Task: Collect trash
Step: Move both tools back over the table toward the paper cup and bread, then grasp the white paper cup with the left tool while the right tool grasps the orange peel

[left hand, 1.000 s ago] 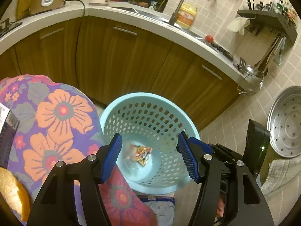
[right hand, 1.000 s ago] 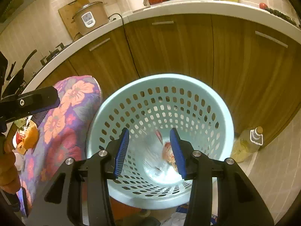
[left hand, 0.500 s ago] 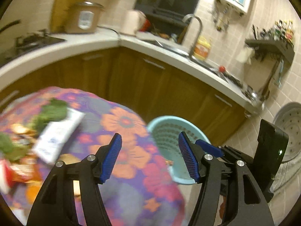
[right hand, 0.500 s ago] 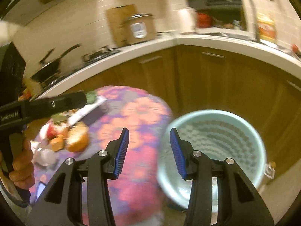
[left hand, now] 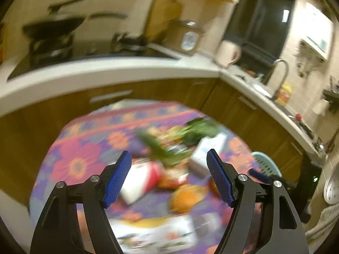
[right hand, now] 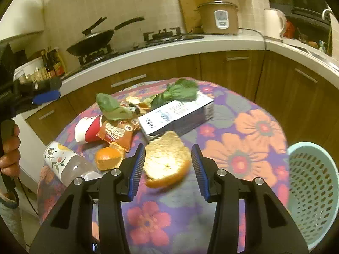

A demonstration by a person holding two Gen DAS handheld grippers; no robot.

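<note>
both tongs are empty: the right tongs point(right hand: 168, 170) stand apart over the bread slice point(right hand: 167, 158), and the left tongs point(left hand: 168, 180) have just been opening wider. cup point(right hand: 89, 129), bottle point(right hand: 67, 163), peel point(right hand: 109, 156) and carton point(right hand: 175, 114) remain on the surface point(right hand: 250, 148), beside the basket point(right hand: 313, 190).

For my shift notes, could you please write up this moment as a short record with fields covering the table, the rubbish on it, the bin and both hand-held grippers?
table: round, flowered cloth
rubbish: bread slice, orange peel, snack wrapper, paper cup, carton, plastic bottle, green leaves
bin: pale blue basket, beside the table
left hand-held gripper: open, empty, jaws just widened
right hand-held gripper: open, empty, above the bread slice
</note>
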